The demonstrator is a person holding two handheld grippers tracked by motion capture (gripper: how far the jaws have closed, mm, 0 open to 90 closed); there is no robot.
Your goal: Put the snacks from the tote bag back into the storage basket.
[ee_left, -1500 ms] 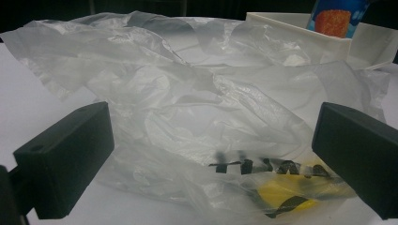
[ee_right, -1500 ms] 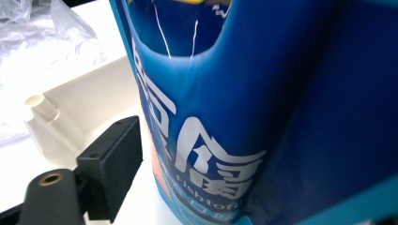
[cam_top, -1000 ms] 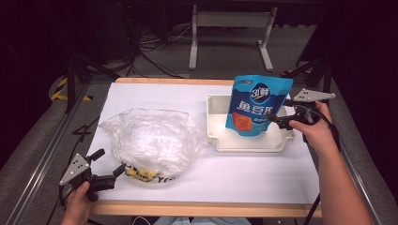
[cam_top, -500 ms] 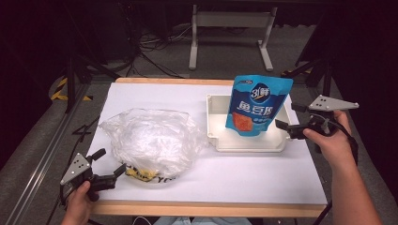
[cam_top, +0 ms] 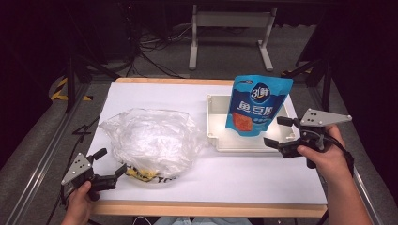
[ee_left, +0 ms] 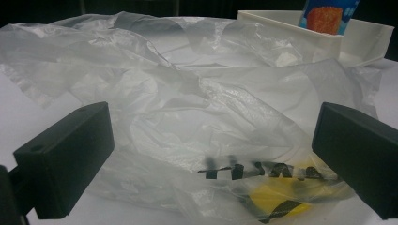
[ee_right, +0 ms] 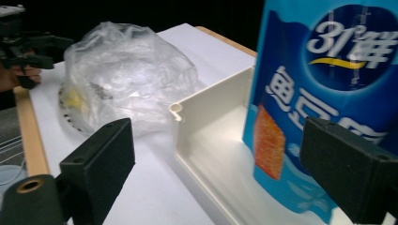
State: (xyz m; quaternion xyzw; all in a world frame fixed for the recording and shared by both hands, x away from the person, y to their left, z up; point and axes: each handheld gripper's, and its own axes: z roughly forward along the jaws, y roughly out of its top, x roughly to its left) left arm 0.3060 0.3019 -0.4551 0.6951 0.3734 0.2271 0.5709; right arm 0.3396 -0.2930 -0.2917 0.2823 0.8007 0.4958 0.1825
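Blue pouch upright in white tray; crumpled bag on white table.
Right gripper and left gripper wide open, empty; dark room.

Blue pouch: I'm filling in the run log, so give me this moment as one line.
blue pouch: upright in white tray | right hand-held gripper: open, beside tray | left hand-held gripper: open, at plastic bag
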